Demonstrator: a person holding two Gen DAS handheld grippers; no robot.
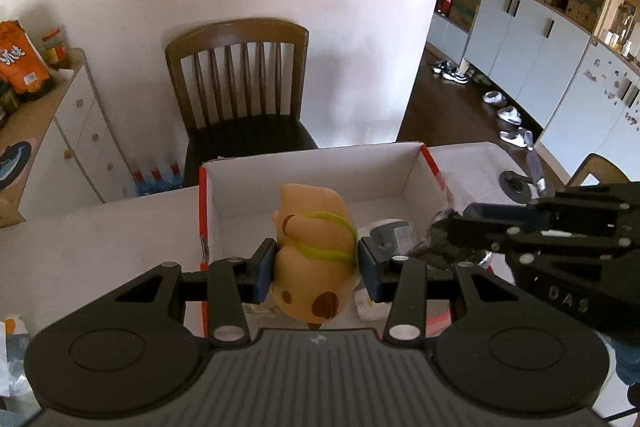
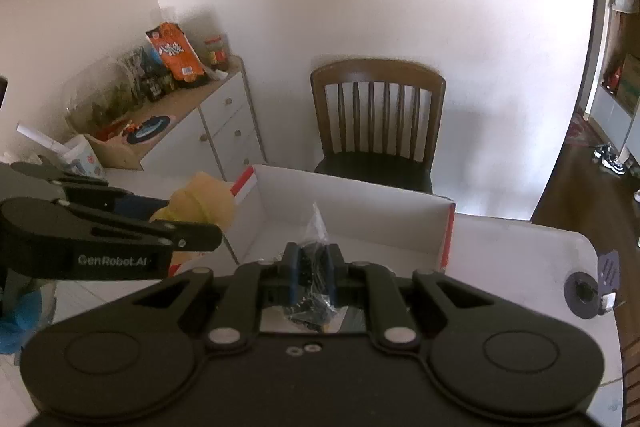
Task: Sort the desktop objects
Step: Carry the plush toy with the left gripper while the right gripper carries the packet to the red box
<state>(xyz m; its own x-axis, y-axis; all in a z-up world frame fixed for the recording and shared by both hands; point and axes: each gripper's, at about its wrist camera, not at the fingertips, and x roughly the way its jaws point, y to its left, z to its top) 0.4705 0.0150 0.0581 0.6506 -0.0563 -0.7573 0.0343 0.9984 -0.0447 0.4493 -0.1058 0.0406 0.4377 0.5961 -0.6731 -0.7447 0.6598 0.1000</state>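
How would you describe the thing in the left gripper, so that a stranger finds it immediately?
Find the white cardboard box with red edges on the table, before the wooden chair. Above it, the left gripper clamps a tan plush toy. Only it has brown spots and a yellow-green strap.

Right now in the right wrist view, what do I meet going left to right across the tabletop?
Left claw holding the tan plush toy → white cardboard box → black round base with a purple clip.
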